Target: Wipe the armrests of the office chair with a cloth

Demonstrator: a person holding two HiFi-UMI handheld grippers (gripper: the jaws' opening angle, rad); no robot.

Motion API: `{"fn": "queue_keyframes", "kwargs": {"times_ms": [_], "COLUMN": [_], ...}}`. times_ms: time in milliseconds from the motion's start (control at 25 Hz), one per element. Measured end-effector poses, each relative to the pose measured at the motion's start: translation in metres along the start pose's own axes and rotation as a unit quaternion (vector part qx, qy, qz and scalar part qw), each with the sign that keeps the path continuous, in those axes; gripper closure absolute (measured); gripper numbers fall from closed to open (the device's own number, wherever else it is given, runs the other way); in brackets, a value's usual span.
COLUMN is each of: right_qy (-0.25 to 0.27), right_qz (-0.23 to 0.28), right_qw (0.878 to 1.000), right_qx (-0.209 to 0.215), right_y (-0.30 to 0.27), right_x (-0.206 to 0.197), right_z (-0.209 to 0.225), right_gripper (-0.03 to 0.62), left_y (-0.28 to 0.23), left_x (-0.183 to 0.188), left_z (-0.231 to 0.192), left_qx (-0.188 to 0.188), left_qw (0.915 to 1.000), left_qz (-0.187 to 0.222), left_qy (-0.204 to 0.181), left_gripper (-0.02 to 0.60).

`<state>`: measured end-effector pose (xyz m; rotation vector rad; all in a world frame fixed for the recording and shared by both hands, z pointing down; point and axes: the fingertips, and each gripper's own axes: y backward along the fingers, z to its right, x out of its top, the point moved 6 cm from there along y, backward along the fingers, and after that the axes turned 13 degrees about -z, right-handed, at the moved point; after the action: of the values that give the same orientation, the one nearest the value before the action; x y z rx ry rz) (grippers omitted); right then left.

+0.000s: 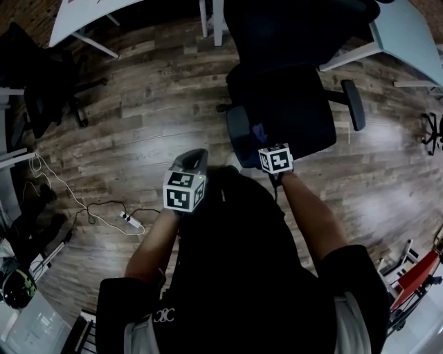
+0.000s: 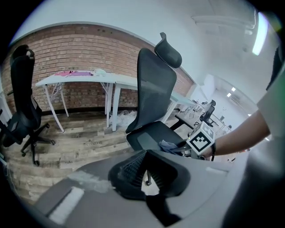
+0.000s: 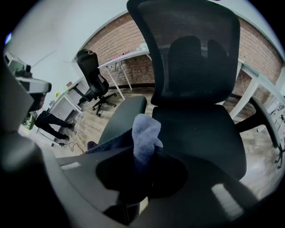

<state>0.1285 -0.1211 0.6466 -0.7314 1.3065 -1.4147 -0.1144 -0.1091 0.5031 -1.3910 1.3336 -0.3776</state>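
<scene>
The black office chair (image 1: 291, 110) stands just ahead of me on the wood floor. My right gripper (image 1: 268, 144) is shut on a blue-grey cloth (image 1: 259, 131), held at the inner edge of the chair's left armrest (image 1: 239, 142). In the right gripper view the cloth (image 3: 144, 133) sticks up out of the jaws of this gripper (image 3: 142, 169), beside that armrest (image 3: 122, 118); the other armrest (image 3: 262, 118) is at the right. My left gripper (image 1: 192, 160) hangs apart from the chair, to its left, shut and holding nothing. The left gripper view shows this gripper (image 2: 149, 178), the chair (image 2: 153, 89) and the cloth (image 2: 169, 145).
A second black chair (image 1: 41, 83) stands at the far left. White desks (image 1: 90, 21) (image 1: 408, 34) flank the chair at the back. A power strip with cables (image 1: 131, 221) lies on the floor to the left. A person (image 3: 51, 120) stands farther off.
</scene>
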Motion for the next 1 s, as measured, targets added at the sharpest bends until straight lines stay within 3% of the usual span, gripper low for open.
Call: {"fn": "queue_keyframes", "kwargs": {"times_ms": [160,440,720,1000], "right_qy": [-0.003,0.08,0.13,0.15], "right_qz": [-0.001,-0.001,-0.003,0.005], "right_qw": [1.0,0.995,0.99,0.987], "right_qx": [0.02,0.052,0.06,0.054], "right_y": [0.014,0.028,0.022,0.006], "right_x": [-0.04,-0.081,-0.07,-0.029], "right_z": [-0.009,-0.041,-0.055,-0.063], "right_gripper": [0.51,0.51,0.51,0.509], "left_y": [-0.002,-0.004,-0.003,0.005], "left_x": [-0.001,-0.003,-0.013,-0.028], "left_z": [0.012,0.018,0.026,0.021], "left_qx": [-0.002,0.006,0.013,0.029], "left_qw": [1.0,0.9999,0.9998,0.9988], "left_qz": [-0.003,0.005,0.004,0.008], "left_qy": [-0.002,0.007,0.011,0.039], "left_gripper": [0.577,0.577,0.577,0.577]}}
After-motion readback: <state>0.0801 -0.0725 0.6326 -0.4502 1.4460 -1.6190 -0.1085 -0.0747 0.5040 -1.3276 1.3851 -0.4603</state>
